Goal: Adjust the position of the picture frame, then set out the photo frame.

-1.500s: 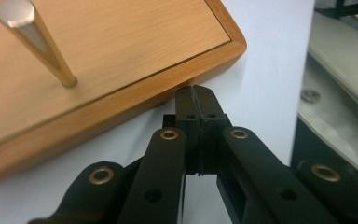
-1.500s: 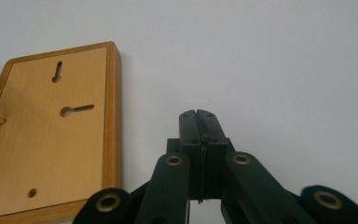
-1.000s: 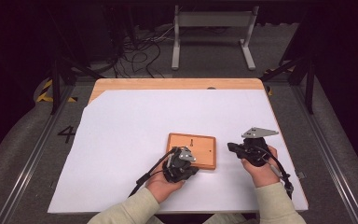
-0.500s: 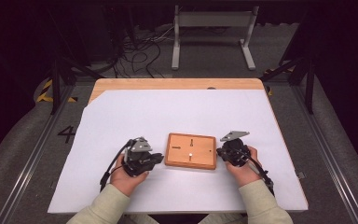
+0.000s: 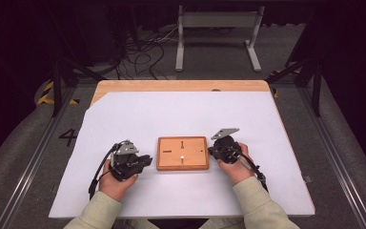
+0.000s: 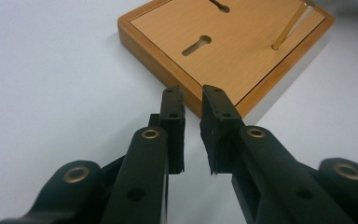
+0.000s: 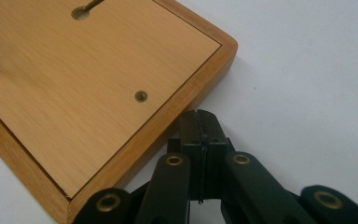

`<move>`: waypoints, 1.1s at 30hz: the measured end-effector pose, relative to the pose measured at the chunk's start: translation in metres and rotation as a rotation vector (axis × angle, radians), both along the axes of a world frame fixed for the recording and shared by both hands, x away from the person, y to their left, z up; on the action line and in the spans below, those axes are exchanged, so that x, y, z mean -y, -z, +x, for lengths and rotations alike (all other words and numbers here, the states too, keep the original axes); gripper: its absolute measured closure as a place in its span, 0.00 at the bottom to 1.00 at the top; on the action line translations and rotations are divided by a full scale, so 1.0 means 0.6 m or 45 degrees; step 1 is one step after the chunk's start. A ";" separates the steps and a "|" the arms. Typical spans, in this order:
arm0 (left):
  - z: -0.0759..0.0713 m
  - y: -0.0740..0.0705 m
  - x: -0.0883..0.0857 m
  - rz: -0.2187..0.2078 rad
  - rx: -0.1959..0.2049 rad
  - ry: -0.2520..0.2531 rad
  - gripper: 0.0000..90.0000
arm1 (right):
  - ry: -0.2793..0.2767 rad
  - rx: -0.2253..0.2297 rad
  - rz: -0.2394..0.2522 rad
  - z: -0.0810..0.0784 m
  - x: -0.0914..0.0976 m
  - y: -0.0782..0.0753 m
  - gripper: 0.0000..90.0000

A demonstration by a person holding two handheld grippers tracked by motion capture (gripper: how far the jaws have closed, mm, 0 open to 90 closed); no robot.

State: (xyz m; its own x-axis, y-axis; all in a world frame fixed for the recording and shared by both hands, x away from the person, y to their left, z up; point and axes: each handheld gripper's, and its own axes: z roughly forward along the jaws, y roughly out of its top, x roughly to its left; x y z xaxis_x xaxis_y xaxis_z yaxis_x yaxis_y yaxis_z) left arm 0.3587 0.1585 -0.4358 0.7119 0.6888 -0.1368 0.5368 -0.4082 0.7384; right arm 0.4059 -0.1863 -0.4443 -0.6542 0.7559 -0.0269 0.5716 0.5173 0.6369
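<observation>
A flat wooden board (image 5: 182, 152) with keyhole slots and a thin brass peg (image 6: 289, 25) lies on the white sheet. My left gripper (image 5: 148, 160) rests just left of the board. Its jaws have just been opening and stand a little apart (image 6: 192, 93) with nothing between them, pointing at the board's (image 6: 233, 46) near corner. At the board's right edge my right gripper (image 5: 211, 151) is shut on nothing. Its tips (image 7: 200, 116) sit close against the side of the board (image 7: 74, 93), near a small brass screw (image 7: 141, 96).
A white sheet (image 5: 181, 114) covers most of the wooden table (image 5: 171, 86). On the floor beyond the table are a metal stand (image 5: 217, 21) and loose cables (image 5: 147, 52). Rails run along both sides.
My left gripper has left the board and moved left to its side, jaws parting slightly. My right gripper has come down and left to the board's right edge. The board now lies square.
</observation>
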 end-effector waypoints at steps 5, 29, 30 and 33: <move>-0.002 -0.011 -0.006 -0.027 0.075 0.012 0.80 | -0.033 0.085 0.068 -0.013 0.019 -0.020 0.93; -0.006 -0.039 -0.001 -0.161 0.277 0.139 0.58 | -0.167 0.296 0.302 -0.069 0.099 -0.107 0.58; -0.005 -0.039 0.005 -0.176 0.281 0.142 0.58 | -0.167 0.296 0.302 -0.069 0.099 -0.107 0.58; -0.004 -0.037 0.020 -0.208 0.268 0.156 0.55 | -0.139 0.311 0.333 -0.073 0.112 -0.108 0.56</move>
State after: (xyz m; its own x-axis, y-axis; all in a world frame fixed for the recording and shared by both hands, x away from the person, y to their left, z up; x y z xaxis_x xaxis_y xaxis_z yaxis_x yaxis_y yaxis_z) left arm 0.3565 0.1464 -0.4135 0.8129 0.5769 -0.0795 0.3191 -0.3271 0.8895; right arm 0.3620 -0.2538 -0.3796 -0.7298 0.6837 -0.0073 0.3369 0.3688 0.8663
